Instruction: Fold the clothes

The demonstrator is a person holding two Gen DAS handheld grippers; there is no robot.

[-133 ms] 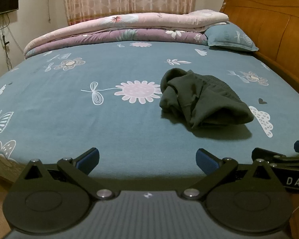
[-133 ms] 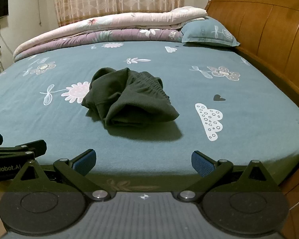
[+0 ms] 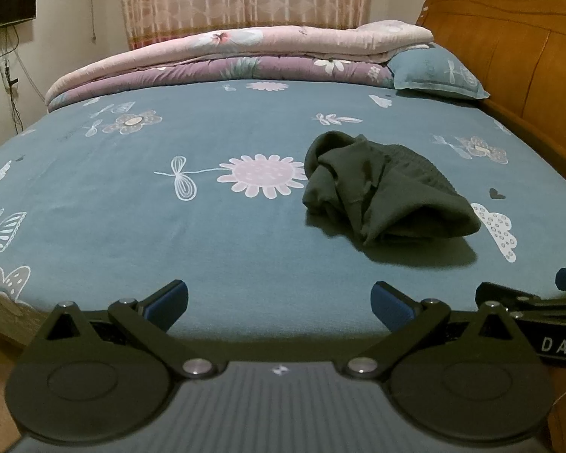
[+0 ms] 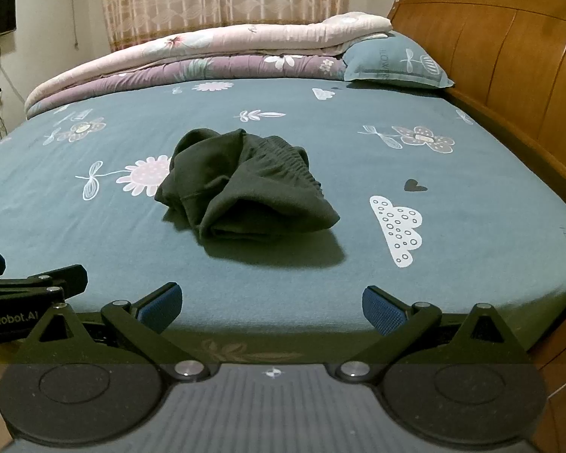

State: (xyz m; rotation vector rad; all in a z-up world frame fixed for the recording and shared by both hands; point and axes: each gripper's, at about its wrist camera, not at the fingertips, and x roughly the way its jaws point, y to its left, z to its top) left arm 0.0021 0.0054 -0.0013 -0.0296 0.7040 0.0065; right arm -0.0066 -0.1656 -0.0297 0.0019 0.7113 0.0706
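A dark green garment (image 4: 245,188) lies in a crumpled heap on the bed (image 4: 471,264), on the blue flowered sheet, a little right of the big pink flower print (image 3: 262,175) and well away from the folded quilts (image 3: 226,60) and the pillow (image 3: 437,75) at the far end. It is bunched up, with a ribbed band showing on the far right side, so I think it may be a pair of trousers or a sweater; I cannot tell which.

Both claws hang at the near edge of the bed and have not reached the cloth yet. The left claw (image 3: 279,300) is spread wide with nothing between its blue pads (image 3: 166,302). The right claw (image 4: 271,304) is also spread wide and empty. They are side by side, the left one more to the left of the heap and the right one almost straight in front of it.

In my judgement the folding has not started, and the step in hand is to reach in and open the heap flat. To do it well, each claw should pinch only one layer at an outer edge, not the thick middle. The ribbed band looks like a good place to begin, because it shows where the garment ends. Then the two claws should pull apart and lift a little, so the cloth falls open. The free sheet to the left gives room to spread it. The risk is to catch the bed sheet together with the garment.
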